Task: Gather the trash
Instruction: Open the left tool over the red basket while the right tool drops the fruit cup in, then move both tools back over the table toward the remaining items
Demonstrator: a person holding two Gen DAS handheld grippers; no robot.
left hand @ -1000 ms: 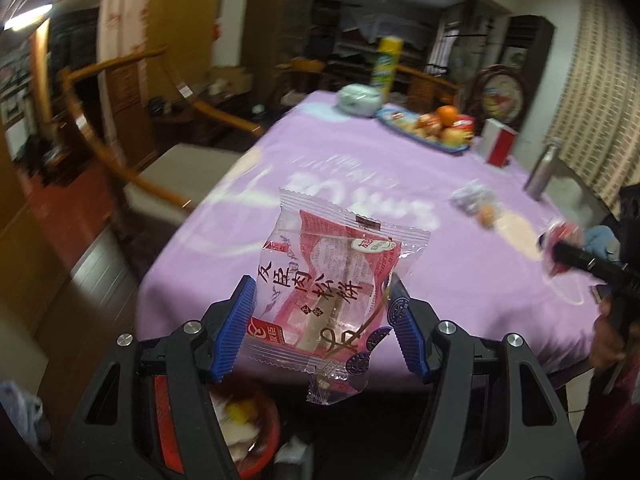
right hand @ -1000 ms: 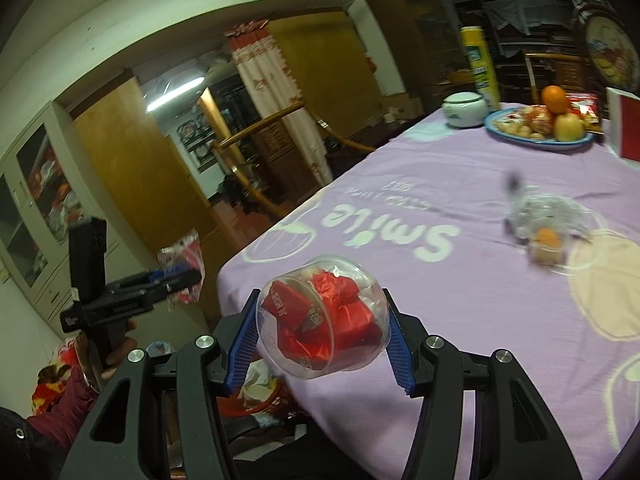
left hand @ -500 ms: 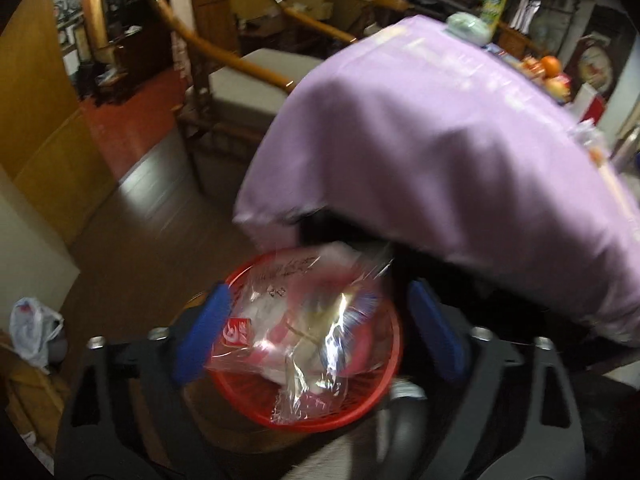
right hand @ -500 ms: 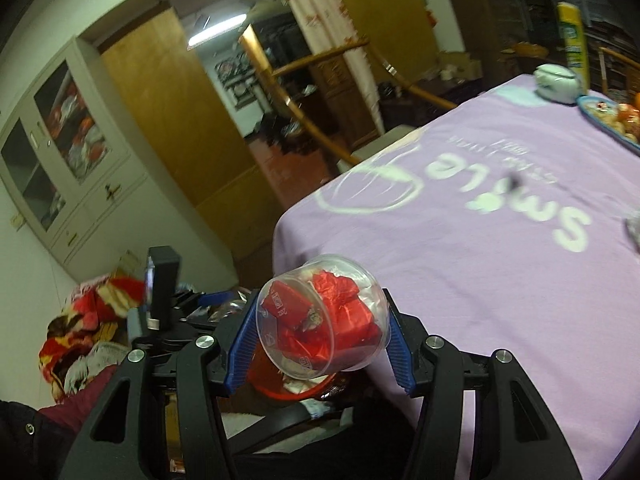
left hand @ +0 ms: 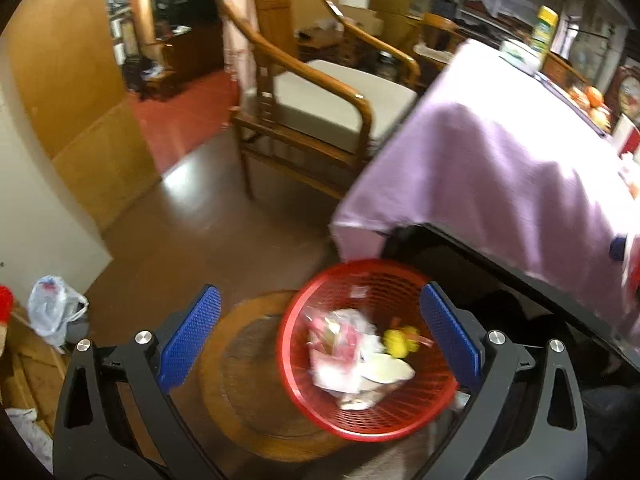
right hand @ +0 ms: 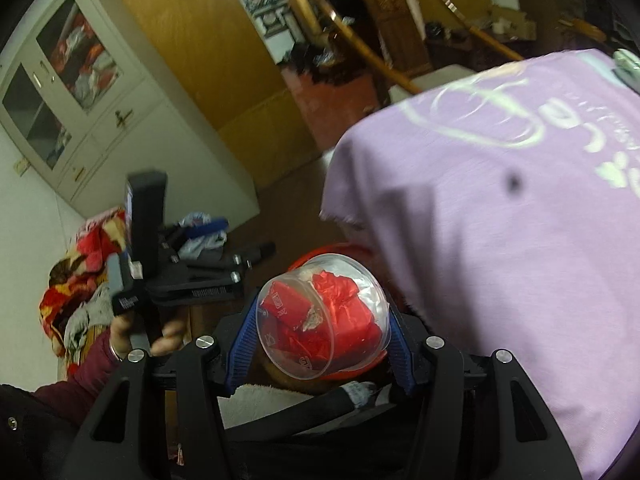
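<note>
My left gripper (left hand: 320, 336) is open and empty above a red mesh basket (left hand: 304, 392) on the floor. The pink snack wrapper (left hand: 336, 344) lies inside the basket with other trash. My right gripper (right hand: 320, 324) is shut on a clear plastic cup (right hand: 324, 316) stuffed with red wrappers. It holds the cup just above the red basket (right hand: 316, 254), beside the table corner. The left gripper (right hand: 224, 264) shows at the left in the right wrist view.
A table with a purple cloth (left hand: 500, 168) stands to the right, its corner overhanging the basket. A wooden armchair (left hand: 320, 96) stands behind. A plastic bag (left hand: 52, 312) lies on the floor at left. A white cabinet (right hand: 92, 92) lines the wall.
My left gripper has opened and dropped the pink wrapper into the red basket. My right gripper has swung down off the table toward the basket with the cup.
</note>
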